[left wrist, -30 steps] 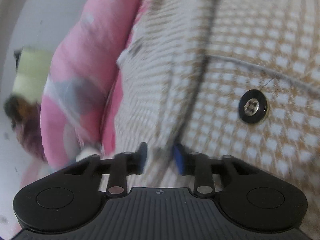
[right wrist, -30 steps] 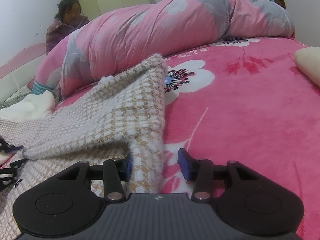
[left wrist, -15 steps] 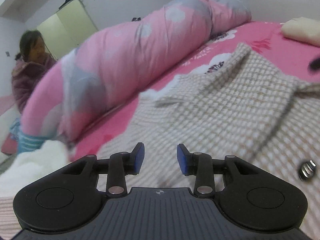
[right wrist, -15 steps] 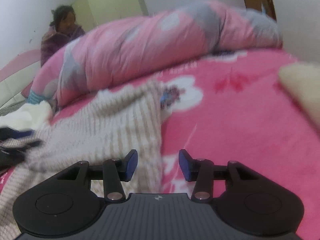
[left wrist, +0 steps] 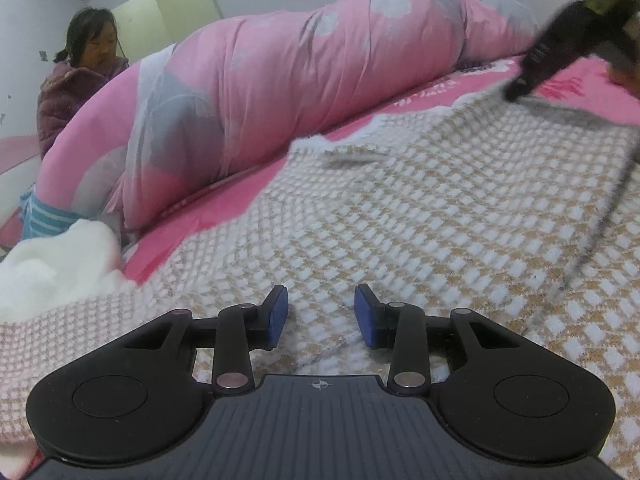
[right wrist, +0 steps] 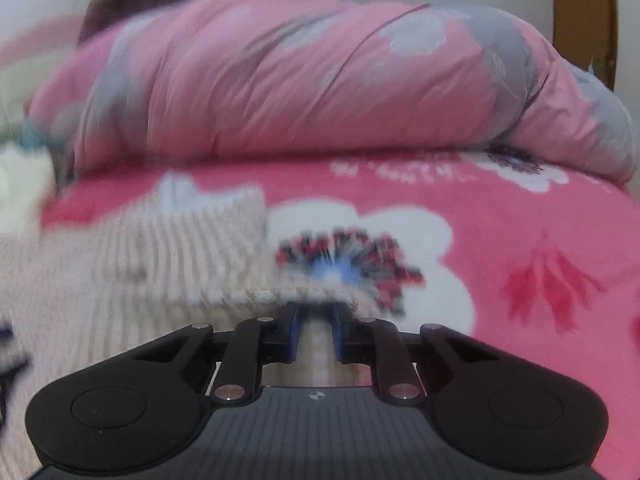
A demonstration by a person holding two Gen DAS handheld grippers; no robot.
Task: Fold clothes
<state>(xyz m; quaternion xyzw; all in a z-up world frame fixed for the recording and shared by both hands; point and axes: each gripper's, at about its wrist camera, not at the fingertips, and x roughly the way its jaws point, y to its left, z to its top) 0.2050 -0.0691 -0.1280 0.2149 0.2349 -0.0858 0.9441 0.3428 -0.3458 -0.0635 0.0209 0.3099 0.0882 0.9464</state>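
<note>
A beige and white checked knit garment (left wrist: 440,208) lies spread on the pink flowered bed. My left gripper (left wrist: 321,312) is open and empty, low over the garment's near part. The garment also shows in the right wrist view (right wrist: 160,260), blurred. My right gripper (right wrist: 316,334) has its jaws drawn close on the garment's right edge, which sits between the blue pads. The right gripper shows as a dark blurred shape in the left wrist view (left wrist: 560,40), at the garment's far right corner.
A rolled pink and grey quilt (left wrist: 300,80) lies along the far side of the bed. A person in a purple jacket (left wrist: 76,80) sits at the far left. A white fluffy cloth (left wrist: 52,264) lies at the left. The pink flowered bedsheet (right wrist: 520,260) extends to the right.
My left gripper let go of the garment and drew back, staying open. My right gripper moved forward to the garment's right edge and closed on it.
</note>
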